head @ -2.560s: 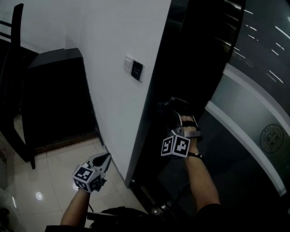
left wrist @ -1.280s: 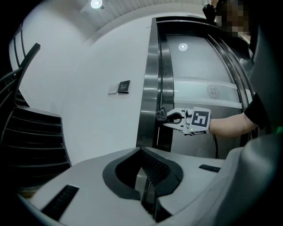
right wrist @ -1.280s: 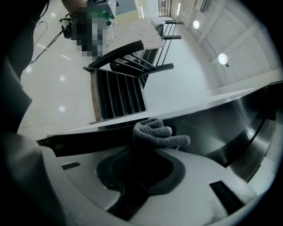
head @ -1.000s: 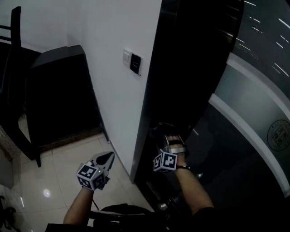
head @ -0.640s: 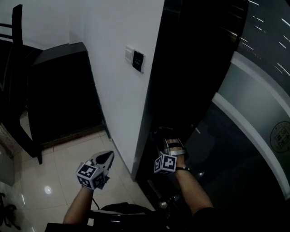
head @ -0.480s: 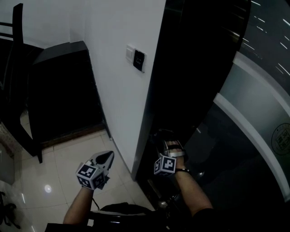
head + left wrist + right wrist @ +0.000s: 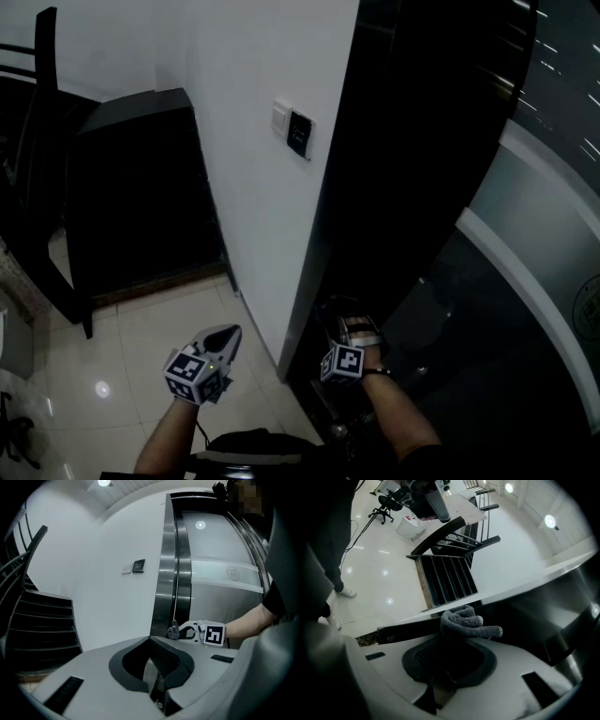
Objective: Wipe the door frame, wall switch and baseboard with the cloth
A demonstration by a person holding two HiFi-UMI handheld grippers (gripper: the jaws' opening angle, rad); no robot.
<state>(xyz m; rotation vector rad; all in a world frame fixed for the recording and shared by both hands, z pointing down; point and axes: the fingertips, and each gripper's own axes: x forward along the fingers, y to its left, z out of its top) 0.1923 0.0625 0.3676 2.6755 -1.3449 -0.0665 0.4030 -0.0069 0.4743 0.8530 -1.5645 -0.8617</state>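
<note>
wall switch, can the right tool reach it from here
Probably yes: the right tool, shut on the cloth, is low by the door frame, with only bare wall up to the wall switch.

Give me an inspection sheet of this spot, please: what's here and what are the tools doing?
Surface: glossy tiled floor, white wall.
Job's things: grey cloth; dark door frame; wall switch; baseboard not clear.
Clutter: nothing seen.
Grippers: right gripper shut on the grey cloth, low by the frame; left gripper shut, empty.
Cables: nothing seen.
Surroundings: dark staircase, glass door, office chair far off.
</note>
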